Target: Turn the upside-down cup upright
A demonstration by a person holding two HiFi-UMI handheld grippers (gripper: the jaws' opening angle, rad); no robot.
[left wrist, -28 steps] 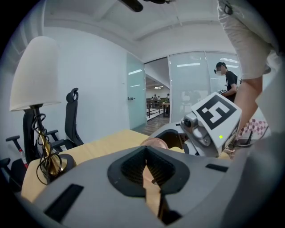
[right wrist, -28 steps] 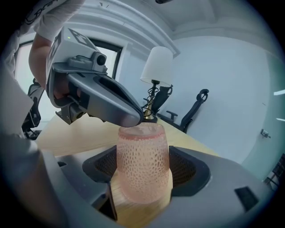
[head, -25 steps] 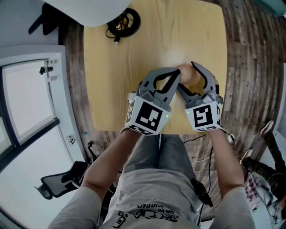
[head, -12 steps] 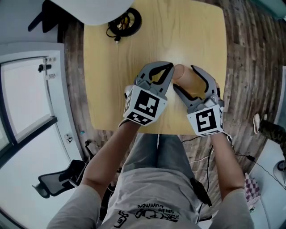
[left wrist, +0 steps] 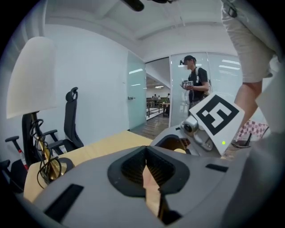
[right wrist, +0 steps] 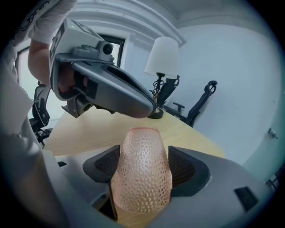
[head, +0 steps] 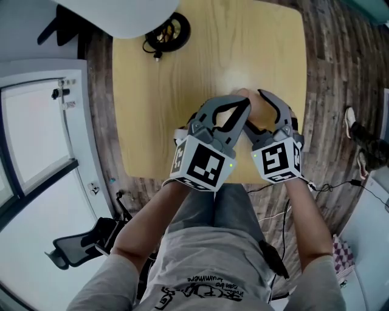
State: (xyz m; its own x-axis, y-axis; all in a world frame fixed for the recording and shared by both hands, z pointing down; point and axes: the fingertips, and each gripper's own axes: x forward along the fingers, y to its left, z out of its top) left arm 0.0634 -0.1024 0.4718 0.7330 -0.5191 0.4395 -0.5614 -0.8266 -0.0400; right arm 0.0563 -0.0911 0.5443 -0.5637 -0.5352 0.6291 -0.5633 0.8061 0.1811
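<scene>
**Head view.** Wooden table (head: 152, 121) on a plank floor (head: 340, 73). A white lamp shade (head: 115, 12) and a black lamp base (head: 167, 30) with coiled cable stand at the far left corner. The left gripper (head: 241, 102) and right gripper (head: 255, 112) meet over the near middle of the table, tips converging on the peach cup (head: 250, 102). Both tools largely cover the cup, and the grip shows poorly from here.

**Left gripper view.** Gives the left pads close up, which the head view does not. They are pressed almost together, pinching a thin peach strip (left wrist: 151, 191) in the cup's colour. The right gripper's marker cube (left wrist: 217, 116) sits just beyond, to the right. Background: office chair (left wrist: 71, 116) at far left, and a second person (left wrist: 193, 80) standing well off by glass doors.

**Right gripper view.**
- This is the only view that shows the cup (right wrist: 142, 169) nearly whole. It is dimpled, lying along the jaws, wide end near the camera and narrow end pointing away.
- The jaws are spread to the cup's width, one pad against each side.
- The left gripper's tip (right wrist: 147, 109) hangs just above the cup's far end; contact there cannot be told from this view.
- The table shows beneath the cup, but whether the cup touches it cannot be told.
</scene>
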